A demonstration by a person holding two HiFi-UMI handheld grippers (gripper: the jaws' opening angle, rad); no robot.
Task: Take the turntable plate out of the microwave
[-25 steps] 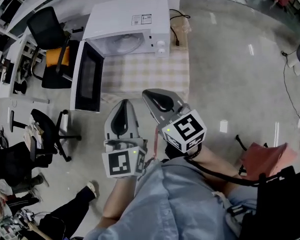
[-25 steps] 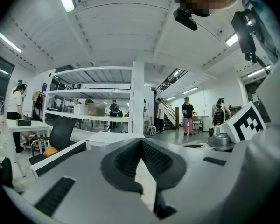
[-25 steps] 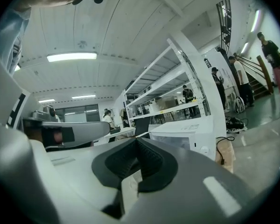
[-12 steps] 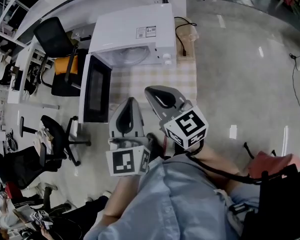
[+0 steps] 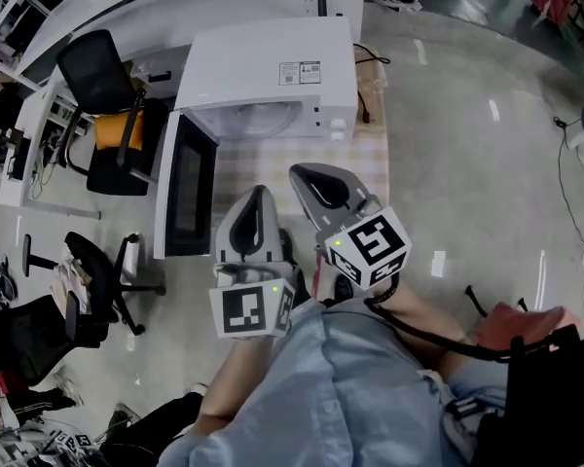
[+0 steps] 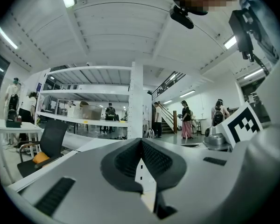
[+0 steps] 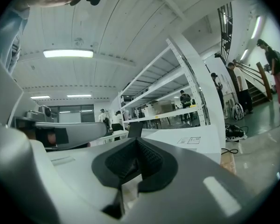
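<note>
Plate: the glass turntable plate (image 5: 263,118) lies flat inside the microwave cavity and shows through the open front. Neither tool touches it.
Microwave: the white microwave (image 5: 268,61) stands at the far end of the surface, with a printed label on its top near the right edge and two knobs on the front right.
Door: the door (image 5: 185,185) is swung wide open to the left and juts toward the person along the left edge of the surface.
Surface: the surface is covered by a pale check cloth (image 5: 241,168), bare between the microwave and the tools.
Left tool: the left tool (image 5: 256,193) is held level over the near part of the cloth, pointing at the microwave and well apart from the opening. Its jaws are pressed together at the tips with nothing between them.
Right tool: the right tool (image 5: 295,171) is just beside the left one, a little nearer the microwave and also level. Its jaws are pressed together and empty.
Marker cubes: one marker cube sits at the rear of each tool, left (image 5: 248,311) and right (image 5: 375,246).
Cord: a black cord (image 5: 367,58) runs along the right side of the microwave.
Chairs: one black office chair (image 5: 102,76) stands left of the microwave with an orange item on its seat. A second chair (image 5: 97,266) stands on the floor near the door's free edge.
Floor: the floor (image 5: 467,163) is grey and glossy.
Person: a pale blue shirt (image 5: 341,387) fills the lower part of the head view.
Background: white shelving (image 6: 107,94) stands behind the microwave, with people standing in the distance.
</note>
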